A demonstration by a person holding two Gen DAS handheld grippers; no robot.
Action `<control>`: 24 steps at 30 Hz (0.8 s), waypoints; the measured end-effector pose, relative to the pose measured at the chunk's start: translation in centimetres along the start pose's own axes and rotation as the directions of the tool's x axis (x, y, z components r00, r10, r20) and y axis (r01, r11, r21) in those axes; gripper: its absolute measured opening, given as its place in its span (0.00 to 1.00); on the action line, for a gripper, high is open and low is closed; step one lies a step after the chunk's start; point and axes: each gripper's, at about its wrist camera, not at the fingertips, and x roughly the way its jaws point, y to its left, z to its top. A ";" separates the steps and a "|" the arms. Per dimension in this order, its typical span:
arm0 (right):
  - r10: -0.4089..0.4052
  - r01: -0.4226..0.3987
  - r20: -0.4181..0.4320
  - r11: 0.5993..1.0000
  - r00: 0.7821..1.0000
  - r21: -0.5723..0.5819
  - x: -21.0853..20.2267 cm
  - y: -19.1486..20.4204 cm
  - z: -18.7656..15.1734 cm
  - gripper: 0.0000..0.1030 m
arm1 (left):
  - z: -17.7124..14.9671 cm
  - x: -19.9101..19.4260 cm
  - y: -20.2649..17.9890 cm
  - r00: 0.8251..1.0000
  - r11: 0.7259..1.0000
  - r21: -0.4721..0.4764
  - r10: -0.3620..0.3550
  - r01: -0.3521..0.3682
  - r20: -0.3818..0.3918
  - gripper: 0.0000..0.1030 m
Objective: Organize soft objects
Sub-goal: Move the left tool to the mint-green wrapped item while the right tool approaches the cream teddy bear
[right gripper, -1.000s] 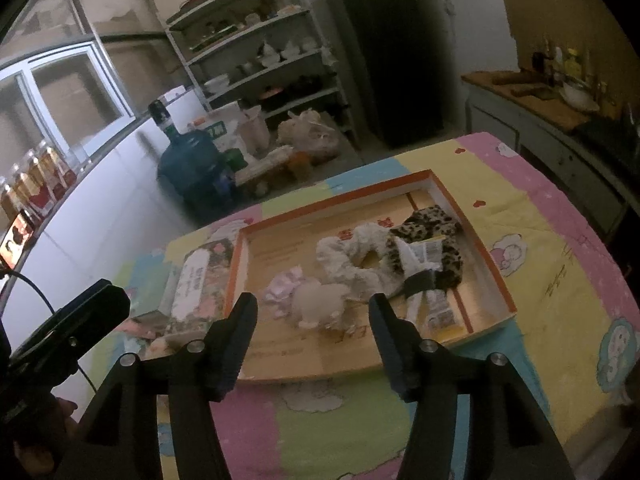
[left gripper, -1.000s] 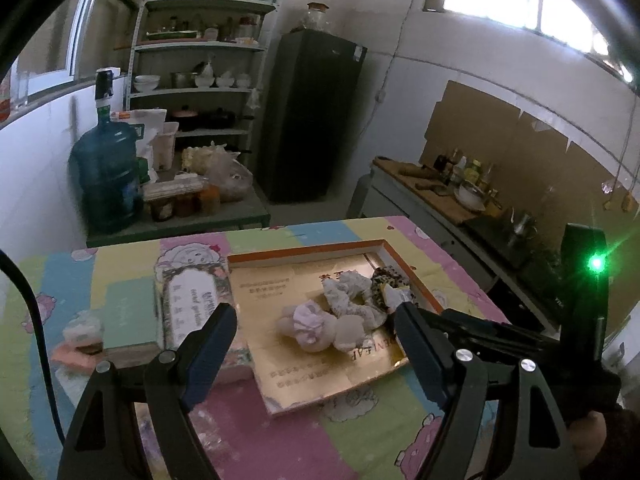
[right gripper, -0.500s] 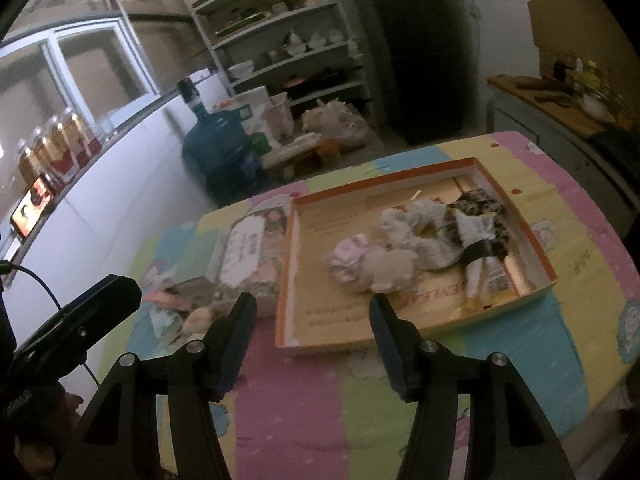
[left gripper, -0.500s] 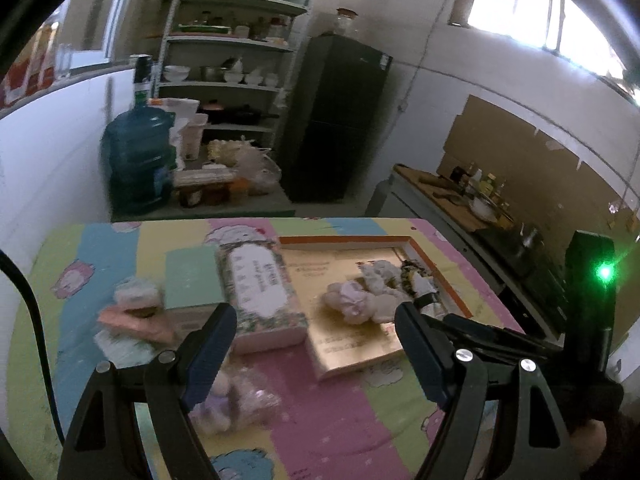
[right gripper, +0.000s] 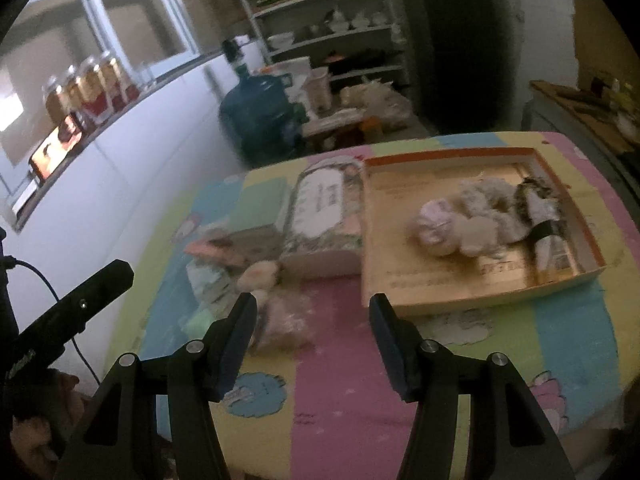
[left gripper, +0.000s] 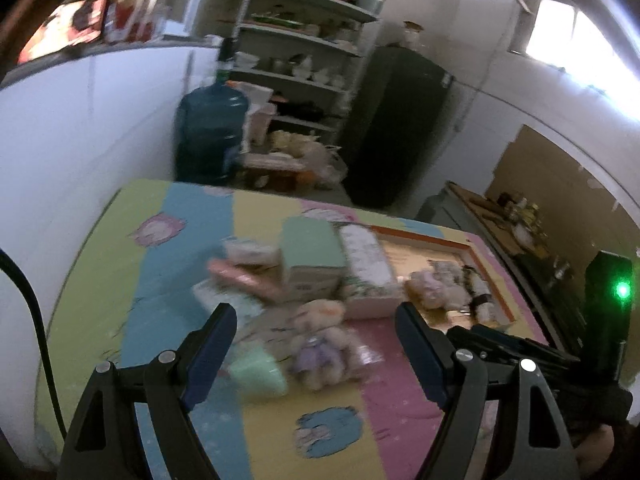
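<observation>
Jaws of the left gripper (left gripper: 316,346) are standing wide apart with nothing between the pads, and the same is showing for the right gripper (right gripper: 312,336): both are released and gripping nothing. Between the 2 left fingers, and just beyond their tips, a small plush toy (left gripper: 320,344) in a clear wrapper is lying on the table (left gripper: 180,240); its long axis is running roughly away from the camera, head at the far end, so it is lining up with the gap instead of crossing it. Beside it, toward the left finger, a mint-green soft piece (left gripper: 258,372) is resting. In the right wrist view the same toy is sitting nearer the left finger of that gripper, off centre, with bare pink cloth filling the rest of the gap. My judgement is that the left gripper is the better placed of the 2, since the toy is already lying centred ahead of it.

Farther out, a heap of small packets and 2 boxes (left gripper: 340,264) are crowding the middle of the table. Beyond them to the right, the orange-rimmed tray (right gripper: 576,216) is already holding several soft things (right gripper: 472,220). The toy is lying well apart from the tray, on its left side in both views.
</observation>
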 end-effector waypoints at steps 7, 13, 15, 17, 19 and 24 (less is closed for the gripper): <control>0.024 -0.028 -0.058 0.998 0.998 -0.064 2.3 3.0 -0.6 0.59 | -1.2 -0.6 4.0 0.999 0.996 -0.073 0.053 -0.054 -0.010 0.78; 0.040 -0.051 -0.104 0.993 0.994 -0.102 4.8 5.1 -0.4 0.59 | -2.2 0.1 6.6 0.998 0.994 -0.094 0.044 -0.048 -0.036 0.78; 0.042 -0.053 -0.113 0.994 0.993 -0.099 5.4 5.3 -0.4 0.59 | -2.7 0.9 6.7 0.999 0.998 -0.055 0.017 -0.019 -0.047 0.79; 0.038 -0.050 -0.120 0.994 0.992 -0.097 5.7 5.4 -0.4 0.59 | -3.1 2.1 6.8 0.997 1.000 -0.021 0.000 -0.002 -0.083 0.78; 0.029 -0.042 -0.123 0.994 0.992 -0.098 5.8 5.3 -0.5 0.59 | -3.5 3.3 6.8 0.993 1.000 -0.017 -0.021 0.020 -0.115 0.78; -0.003 -0.006 -0.128 0.997 0.992 -0.073 5.8 4.1 -0.8 0.59 | -4.1 6.1 6.5 0.988 0.998 -0.044 -0.048 0.042 -0.149 0.78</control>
